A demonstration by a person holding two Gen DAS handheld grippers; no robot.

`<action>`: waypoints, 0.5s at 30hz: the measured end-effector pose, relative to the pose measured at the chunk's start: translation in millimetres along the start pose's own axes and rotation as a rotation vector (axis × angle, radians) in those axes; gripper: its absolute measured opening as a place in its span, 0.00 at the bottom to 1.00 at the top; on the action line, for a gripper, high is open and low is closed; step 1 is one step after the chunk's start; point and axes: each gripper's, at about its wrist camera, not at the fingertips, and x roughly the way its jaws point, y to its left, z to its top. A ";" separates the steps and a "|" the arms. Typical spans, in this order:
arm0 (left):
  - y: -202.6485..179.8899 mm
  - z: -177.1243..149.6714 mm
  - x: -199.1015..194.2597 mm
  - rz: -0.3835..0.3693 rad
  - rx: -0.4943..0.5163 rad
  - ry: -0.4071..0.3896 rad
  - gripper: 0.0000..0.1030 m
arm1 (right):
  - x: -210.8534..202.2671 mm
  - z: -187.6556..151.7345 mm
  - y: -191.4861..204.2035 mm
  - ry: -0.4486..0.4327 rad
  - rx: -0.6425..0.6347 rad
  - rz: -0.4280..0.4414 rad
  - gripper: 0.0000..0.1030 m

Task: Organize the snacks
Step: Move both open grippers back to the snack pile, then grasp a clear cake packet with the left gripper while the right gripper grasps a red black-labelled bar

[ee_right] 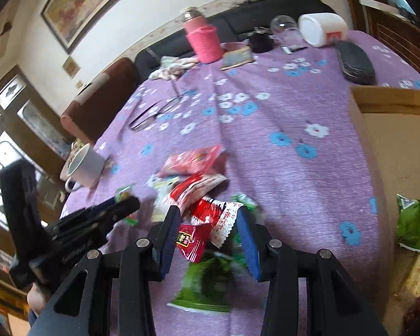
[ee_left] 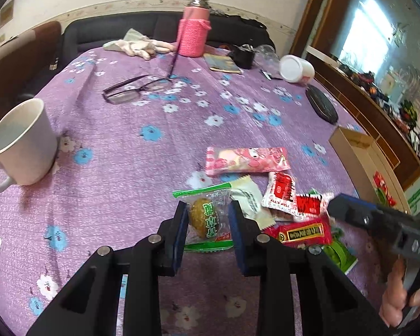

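Left wrist view, lower centre: my left gripper (ee_left: 208,218) is clamped on the green-edged clear snack packet (ee_left: 207,218), long axis running up-frame between the pads (cardboard box (ee_left: 350,151) waits at right edge), while my right gripper (ee_right: 210,233) hangs parted over red sachets (ee_right: 207,212).

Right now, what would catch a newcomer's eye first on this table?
The heap of bright snack packets near the front of the purple flowered tablecloth. The left gripper has a green-edged clear packet between its jaws. Farther back stands a pink knitted bottle; a white mug sits left.
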 end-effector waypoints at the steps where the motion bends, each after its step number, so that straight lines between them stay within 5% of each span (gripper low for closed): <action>1: 2.0 0.6 -0.8 0.002 -0.009 -0.005 0.27 | -2.2 -0.4 3.4 -0.013 -0.019 -0.007 0.44; 5: 4.7 1.4 -3.4 0.008 -0.026 -0.016 0.27 | -13.4 -4.3 24.9 -0.118 -0.164 -0.100 0.44; 7: 4.2 1.0 -2.5 0.007 -0.027 -0.010 0.27 | -10.7 -7.8 32.1 -0.122 -0.214 -0.075 0.44; 15: 6.3 1.1 -3.6 0.009 -0.039 -0.014 0.27 | 22.5 -17.1 32.2 0.089 -0.217 0.056 0.45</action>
